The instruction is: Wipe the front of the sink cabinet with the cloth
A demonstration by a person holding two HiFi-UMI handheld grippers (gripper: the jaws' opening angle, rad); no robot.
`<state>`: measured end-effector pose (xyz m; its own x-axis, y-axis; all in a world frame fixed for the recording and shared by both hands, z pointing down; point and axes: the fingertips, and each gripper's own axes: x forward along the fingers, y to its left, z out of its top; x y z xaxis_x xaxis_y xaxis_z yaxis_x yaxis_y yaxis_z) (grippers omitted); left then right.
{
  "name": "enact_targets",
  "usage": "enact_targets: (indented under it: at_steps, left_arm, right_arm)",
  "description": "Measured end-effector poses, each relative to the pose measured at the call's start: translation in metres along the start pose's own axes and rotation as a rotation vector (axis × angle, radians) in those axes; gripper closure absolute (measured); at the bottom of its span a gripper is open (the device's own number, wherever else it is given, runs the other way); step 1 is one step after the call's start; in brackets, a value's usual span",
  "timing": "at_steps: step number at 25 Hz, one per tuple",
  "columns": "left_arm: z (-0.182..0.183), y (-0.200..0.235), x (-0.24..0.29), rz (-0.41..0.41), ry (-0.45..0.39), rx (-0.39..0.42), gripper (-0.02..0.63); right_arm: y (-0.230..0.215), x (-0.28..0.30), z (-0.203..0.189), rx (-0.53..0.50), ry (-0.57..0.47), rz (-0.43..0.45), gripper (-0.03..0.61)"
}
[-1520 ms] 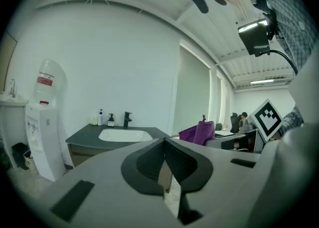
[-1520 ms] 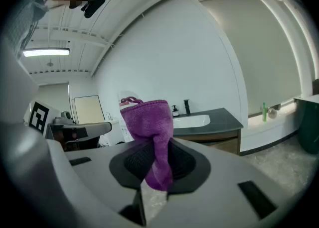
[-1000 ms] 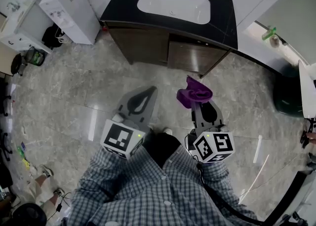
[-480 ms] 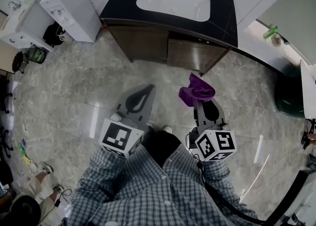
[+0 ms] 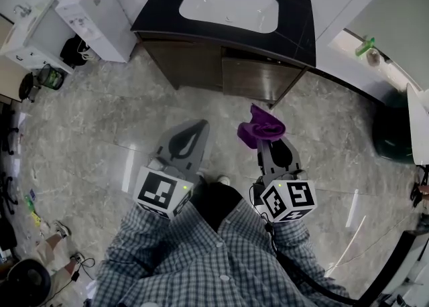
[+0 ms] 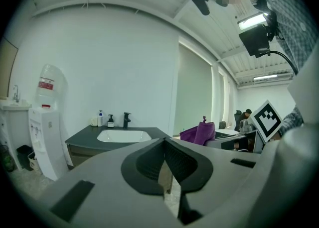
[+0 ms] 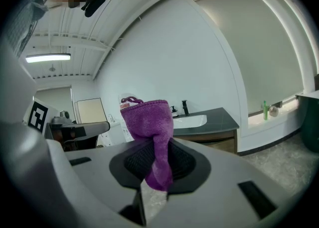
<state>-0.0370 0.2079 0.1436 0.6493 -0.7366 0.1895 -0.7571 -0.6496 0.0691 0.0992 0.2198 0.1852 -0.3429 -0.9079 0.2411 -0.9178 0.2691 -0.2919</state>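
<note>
Marble floor (image 5: 94,131) lay before sink cabinet (image 5: 194,64). Right gripper (image 5: 269,143) clamped purple cloth (image 5: 263,125), well short of cabinet. Left gripper (image 5: 200,125) jaws together, nothing between, just beside right.

No word, brand or number can be read anywhere. The left tongs (image 5: 193,127) and the right tongs (image 5: 269,143) each carry a cube faced with black-and-white square patterns, which are coded markers and not letters or digits. The big bottle (image 6: 46,86) on top of the water dispenser (image 5: 94,11) wears a red label, but its print is too small and blurred to make out. The small bottles (image 6: 104,119) at the back of the sink bench (image 6: 82,135) show pale labels that cannot be read either, and the green bottle (image 7: 265,109) on the ledge by the window is too small to show any print.
</note>
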Motion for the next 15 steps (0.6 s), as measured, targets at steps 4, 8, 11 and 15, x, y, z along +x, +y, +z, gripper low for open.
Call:
enact_targets:
  at_steps: [4,8,11,15]
  left_arm:
    - [0.000,-0.008,0.003,0.016,-0.002,-0.003,0.603]
    - [-0.001,-0.019,0.005,0.026,-0.005,-0.006,0.603]
    - [-0.005,-0.018,0.005,0.030,-0.004,-0.010,0.603]
    - [-0.011,-0.004,0.011,0.046,0.001,-0.023,0.603]
  right_arm:
    - [-0.008,-0.006,0.002,-0.002,-0.002,0.008,0.505]
    - [-0.019,-0.013,-0.001,-0.010,0.008,0.011,0.505]
    - [-0.024,-0.013,-0.006,-0.004,0.017,0.002,0.505]
    - [-0.030,-0.004,-0.009,-0.007,0.030,-0.005,0.504]
